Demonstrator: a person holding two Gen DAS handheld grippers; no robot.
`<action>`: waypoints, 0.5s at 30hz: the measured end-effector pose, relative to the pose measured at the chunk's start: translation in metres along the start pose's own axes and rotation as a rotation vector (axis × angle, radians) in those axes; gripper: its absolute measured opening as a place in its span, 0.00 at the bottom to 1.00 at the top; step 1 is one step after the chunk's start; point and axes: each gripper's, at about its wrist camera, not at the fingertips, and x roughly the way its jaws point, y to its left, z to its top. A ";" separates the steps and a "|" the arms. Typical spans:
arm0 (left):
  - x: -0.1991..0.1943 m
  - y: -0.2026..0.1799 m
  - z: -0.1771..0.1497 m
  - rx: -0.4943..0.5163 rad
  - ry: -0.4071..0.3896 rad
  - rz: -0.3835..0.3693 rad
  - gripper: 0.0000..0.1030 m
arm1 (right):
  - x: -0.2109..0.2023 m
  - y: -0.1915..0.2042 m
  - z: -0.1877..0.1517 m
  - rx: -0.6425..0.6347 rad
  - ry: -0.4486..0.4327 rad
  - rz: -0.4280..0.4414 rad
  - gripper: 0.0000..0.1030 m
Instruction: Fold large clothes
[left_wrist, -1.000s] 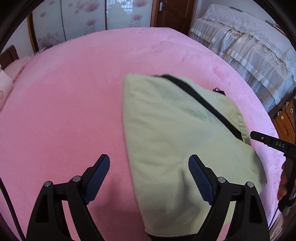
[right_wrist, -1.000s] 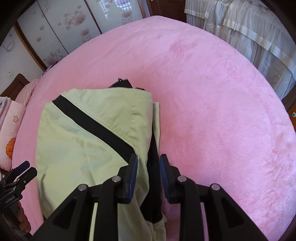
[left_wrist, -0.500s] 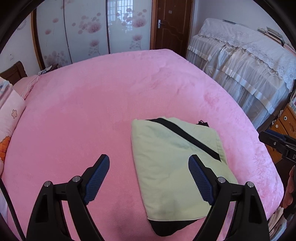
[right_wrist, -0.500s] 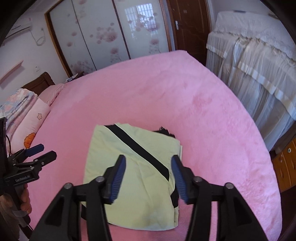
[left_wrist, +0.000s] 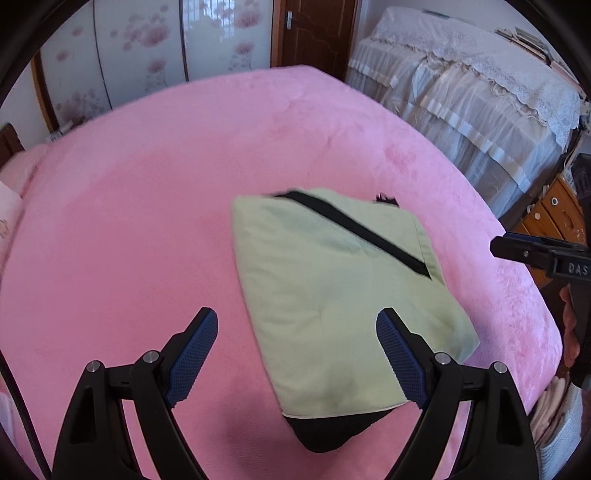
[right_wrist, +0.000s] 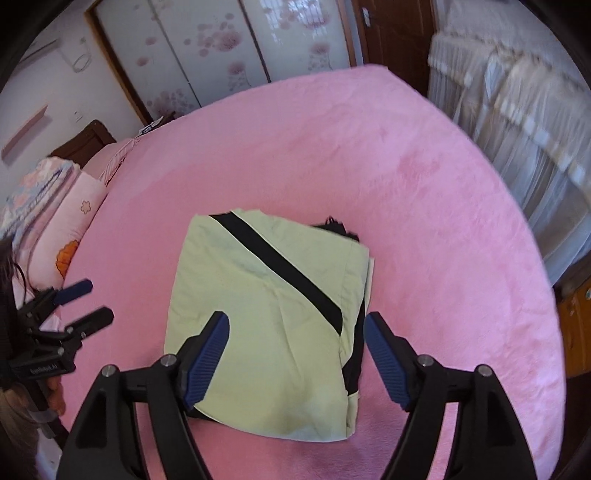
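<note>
Left gripper: jaws spread wide, nothing between the blue pads, raised above the pink bed; from the right wrist view it shows at the left edge, held by a hand.

Right gripper: jaws wide, having just been opening; nothing gripped, the pads clear of the cloth below. From the left wrist view it enters at the right edge, well off the garment's right side.

Folded garment: pale green, with a black diagonal stripe across its top face. Lies flat on the bed, near the bed's front edge and roughly central across it. Folded into a compact rectangle; black fabric pokes out from under its near edge, and a small black bit shows at its far right corner. Not touched by either gripper.

Pillows: pink, flower print, at the bed's left end beside a dark wooden headboard.

Wardrobe doors: white with pink blossoms, beyond the bed's far side.

Draped furniture: white lace cover, to the right of the bed.

Wooden drawers: right of the bed; contents cannot be told.
</note>
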 end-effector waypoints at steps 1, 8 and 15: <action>0.015 0.004 -0.003 -0.019 0.029 -0.027 0.84 | 0.012 -0.010 -0.002 0.022 0.023 0.001 0.74; 0.091 0.030 -0.022 -0.152 0.127 -0.153 0.84 | 0.076 -0.062 -0.022 0.166 0.126 0.143 0.74; 0.136 0.034 -0.036 -0.144 0.133 -0.165 0.90 | 0.124 -0.074 -0.032 0.156 0.195 0.171 0.74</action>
